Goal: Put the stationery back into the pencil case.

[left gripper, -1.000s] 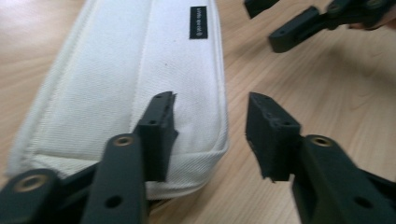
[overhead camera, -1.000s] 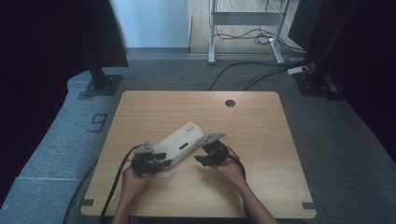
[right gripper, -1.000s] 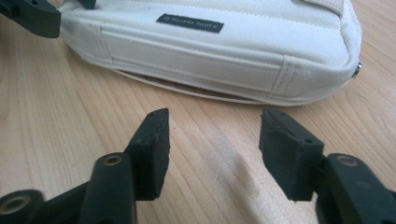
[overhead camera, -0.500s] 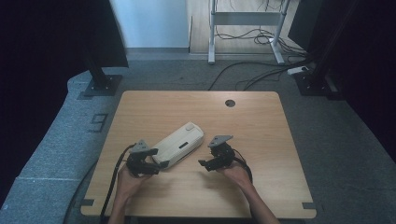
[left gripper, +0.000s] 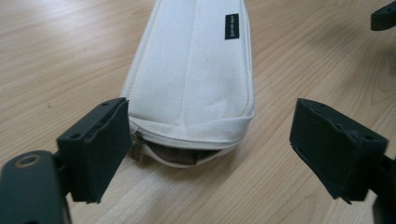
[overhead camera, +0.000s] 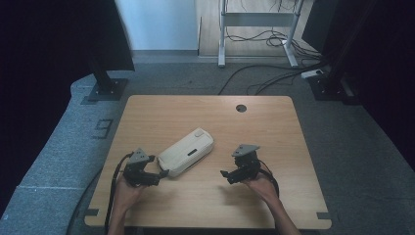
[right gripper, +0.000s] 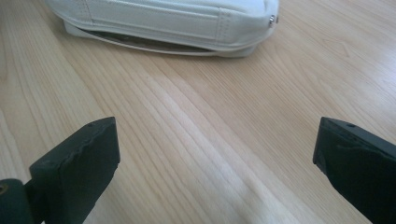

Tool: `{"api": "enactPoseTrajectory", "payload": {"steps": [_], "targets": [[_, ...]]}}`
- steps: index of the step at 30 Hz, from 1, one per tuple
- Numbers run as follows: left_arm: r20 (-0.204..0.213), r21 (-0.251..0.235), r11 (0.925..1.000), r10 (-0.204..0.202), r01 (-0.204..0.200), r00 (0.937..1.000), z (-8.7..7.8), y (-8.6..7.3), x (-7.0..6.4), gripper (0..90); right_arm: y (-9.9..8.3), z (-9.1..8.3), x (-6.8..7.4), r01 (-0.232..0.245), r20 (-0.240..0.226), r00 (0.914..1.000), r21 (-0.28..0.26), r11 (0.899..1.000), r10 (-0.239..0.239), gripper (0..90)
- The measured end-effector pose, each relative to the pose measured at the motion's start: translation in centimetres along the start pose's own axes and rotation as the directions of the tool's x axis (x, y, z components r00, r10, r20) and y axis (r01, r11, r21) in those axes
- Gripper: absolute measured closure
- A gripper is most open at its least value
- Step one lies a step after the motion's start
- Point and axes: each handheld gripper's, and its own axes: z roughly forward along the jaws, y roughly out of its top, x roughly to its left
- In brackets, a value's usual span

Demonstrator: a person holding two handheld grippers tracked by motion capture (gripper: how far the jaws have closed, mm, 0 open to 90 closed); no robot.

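A long white fabric zip pouch with a small black label (overhead camera: 186, 152) lies flat on the light wooden table (overhead camera: 274, 122), set at a slant a little left of the middle, its lower end toward the person's left. In the left gripper view the pouch's (left gripper: 196, 70) near end sits between the two jaws, the zip partly undone there so a dark gap shows under the top flap; the metal zip pull (left gripper: 137, 145) lies right against the inner face of one jaw, though whether it actually touches is hard to tell. The left gripper (overhead camera: 155, 172), held in the person's left hand (overhead camera: 126, 193), has its jaws spread wide around that end, clamping nothing. The right gripper (overhead camera: 229, 175) is well apart from the pouch on bare wood, its jaws also wide, with the pouch's long side (right gripper: 163, 23) across the far edge of the right gripper view
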Motion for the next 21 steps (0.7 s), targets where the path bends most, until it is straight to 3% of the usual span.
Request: {"api": "enactPoseTrajectory", "payload": {"steps": [9,21], "targets": [[-0.023,-0.024,0.9997,-0.007,0.006,0.9997,-1.2,-0.3,0.5,6.1,-1.4,-2.1,-0.7,-0.027,0.03,0.9992,-0.014,1.0,0.027,0.0],[-0.034,0.002,0.9997,-0.023,0.023,0.9992,-1.6,-1.5,1.1,0.0,-3.4,-4.9,-1.8,-0.066,0.09,0.9935,-0.046,0.997,0.07,0.0]]}}
